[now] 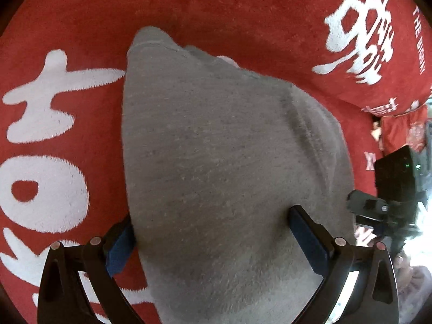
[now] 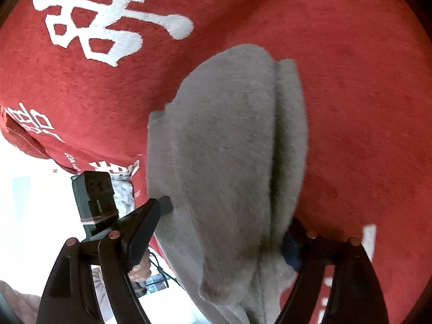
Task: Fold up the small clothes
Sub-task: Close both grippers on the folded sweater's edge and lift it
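Note:
A small grey fleecy garment [image 1: 216,140] lies folded on a red blanket [image 1: 243,13] with large white characters. My left gripper [image 1: 210,217] points steeply down at it with jaws wide apart. The blue left pad [image 1: 121,248] sits at the cloth's left edge and the right pad [image 1: 307,237] rests over its right part. In the right wrist view the same garment [image 2: 229,148] shows a lengthwise fold ridge. My right gripper [image 2: 229,212] straddles its near end, jaws wide. The left finger [image 2: 151,221] is beside the cloth edge and the right finger [image 2: 293,245] is half hidden by it.
A raised red fold with white lettering [image 1: 372,40] bulges at the upper right. A black device [image 1: 394,183] on the other hand's tool shows at the right edge, and a similar black block [image 2: 94,191] at the left of the right wrist view. A hand [image 2: 140,270] shows below.

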The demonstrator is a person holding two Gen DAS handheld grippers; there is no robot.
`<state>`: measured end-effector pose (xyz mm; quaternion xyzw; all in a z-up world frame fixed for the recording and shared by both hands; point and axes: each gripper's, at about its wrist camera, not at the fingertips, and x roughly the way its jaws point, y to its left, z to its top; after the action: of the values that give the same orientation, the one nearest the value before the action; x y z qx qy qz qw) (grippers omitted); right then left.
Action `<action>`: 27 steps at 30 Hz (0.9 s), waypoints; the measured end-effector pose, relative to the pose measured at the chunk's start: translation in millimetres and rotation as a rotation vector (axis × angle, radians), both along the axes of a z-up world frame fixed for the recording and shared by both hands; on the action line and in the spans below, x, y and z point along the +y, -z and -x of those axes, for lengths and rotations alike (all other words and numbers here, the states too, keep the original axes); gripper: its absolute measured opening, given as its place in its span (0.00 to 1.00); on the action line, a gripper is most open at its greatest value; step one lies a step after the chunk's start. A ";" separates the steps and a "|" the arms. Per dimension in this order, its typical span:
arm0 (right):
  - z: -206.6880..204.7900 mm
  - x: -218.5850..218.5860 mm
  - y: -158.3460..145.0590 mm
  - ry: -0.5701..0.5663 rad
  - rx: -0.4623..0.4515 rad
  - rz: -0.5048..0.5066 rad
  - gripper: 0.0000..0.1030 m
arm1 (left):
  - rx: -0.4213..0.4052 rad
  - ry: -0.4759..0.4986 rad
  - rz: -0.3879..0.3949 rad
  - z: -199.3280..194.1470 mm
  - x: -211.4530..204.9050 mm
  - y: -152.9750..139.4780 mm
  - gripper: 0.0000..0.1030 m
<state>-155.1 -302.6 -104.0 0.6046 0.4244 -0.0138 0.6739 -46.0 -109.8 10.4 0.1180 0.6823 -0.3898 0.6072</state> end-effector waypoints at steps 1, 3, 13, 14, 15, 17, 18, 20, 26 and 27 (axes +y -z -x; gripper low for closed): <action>-0.6 0.5 1.3 0.007 -0.005 -0.006 0.82 | -0.009 0.004 -0.002 2.9 -2.4 0.2 1.00; 1.9 1.2 1.6 0.029 -0.009 -0.019 0.82 | -0.003 0.007 0.001 3.9 -4.1 1.2 1.00; 4.3 9.3 1.9 0.037 0.085 0.019 0.41 | -0.005 0.004 0.035 -2.1 15.7 -11.6 0.80; 5.9 9.6 3.0 0.046 0.079 0.008 0.38 | -0.007 0.003 0.046 -3.3 19.7 -15.0 0.70; 8.7 9.9 2.3 0.062 0.065 -0.015 0.32 | -0.011 0.006 0.060 -4.9 24.4 -20.3 0.60; 10.8 11.1 -1.7 0.083 0.035 -0.044 0.31 | -0.016 0.015 0.078 -7.3 32.2 -29.0 0.50; 10.8 12.7 -5.5 0.088 0.021 -0.054 0.31 | -0.017 0.022 0.090 -7.6 35.2 -34.3 0.48; 10.1 16.5 -15.6 0.093 -0.011 -0.073 0.30 | -0.014 0.034 0.112 -7.0 39.1 -43.2 0.47; 11.0 36.2 -46.2 0.105 -0.077 -0.114 0.30 | -0.011 0.047 0.183 -3.2 62.0 -81.9 0.47; 12.1 40.3 -50.6 0.109 -0.088 -0.123 0.30 | -0.011 0.044 0.188 -4.8 68.7 -87.1 0.47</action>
<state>-167.2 -262.3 -53.5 0.6670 0.3607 0.0020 0.6519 -41.2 -41.1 97.6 0.0773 0.6367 -0.4647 0.6105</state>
